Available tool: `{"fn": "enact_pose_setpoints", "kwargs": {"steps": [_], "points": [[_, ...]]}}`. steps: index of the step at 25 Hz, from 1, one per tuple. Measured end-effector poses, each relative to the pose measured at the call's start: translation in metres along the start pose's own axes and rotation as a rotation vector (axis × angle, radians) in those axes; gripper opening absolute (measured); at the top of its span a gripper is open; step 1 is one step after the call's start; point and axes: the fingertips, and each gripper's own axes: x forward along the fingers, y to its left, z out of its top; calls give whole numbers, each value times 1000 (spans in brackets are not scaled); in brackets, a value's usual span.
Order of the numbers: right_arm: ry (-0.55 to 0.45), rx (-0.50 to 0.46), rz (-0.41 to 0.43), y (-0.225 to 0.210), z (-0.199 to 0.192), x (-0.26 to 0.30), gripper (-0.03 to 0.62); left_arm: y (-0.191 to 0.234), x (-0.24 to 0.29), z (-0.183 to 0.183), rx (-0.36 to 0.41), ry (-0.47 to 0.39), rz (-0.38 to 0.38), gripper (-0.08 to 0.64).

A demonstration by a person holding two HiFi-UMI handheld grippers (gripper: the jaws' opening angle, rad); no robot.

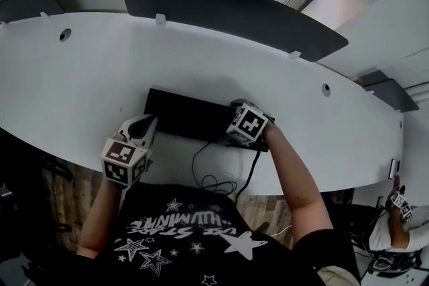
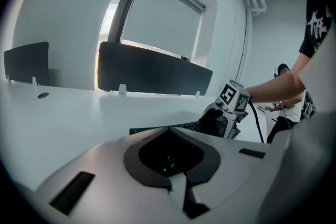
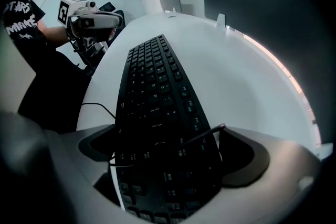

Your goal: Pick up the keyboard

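Black and flat, the keyboard (image 1: 191, 116) lies on the white counter (image 1: 201, 57) close to its near edge, with a dark partition panel (image 1: 228, 10) standing well behind it. Nothing suggests it has left the surface: in the right gripper view its whole length runs level along the counter top.

The right gripper (image 1: 242, 114) is tipped steeply down over the keyboard's right end. Its jaws stand wide, one on each long side of the keyboard, so that the end of the board sits between them. A sliver of white counter shows between one jaw and the keyboard's edge, so I judge that the pads are not pressing on it yet. A thin cable (image 3: 173, 141) crosses the keys in that same gap and could get caught in the grip.

The left gripper (image 1: 144, 127) hangs just off the keyboard's left end, over the counter's near edge. Its jaws are closed together with nothing in them, and it looks along the keyboard toward the other gripper.

The approach on the right side looks finished, and the rest is open. The right jaws must close on the board, and then it has to be lifted. A long board held at one end will probably sag or swing, so the left gripper may need to open and take the other end.
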Motion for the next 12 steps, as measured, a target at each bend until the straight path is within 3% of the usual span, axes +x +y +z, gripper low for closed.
{"fn": "enact_pose_setpoints", "kwargs": {"steps": [12], "points": [[60, -4, -30, 4, -3, -2, 569, -1, 4, 3, 30, 7, -19, 9]]}}
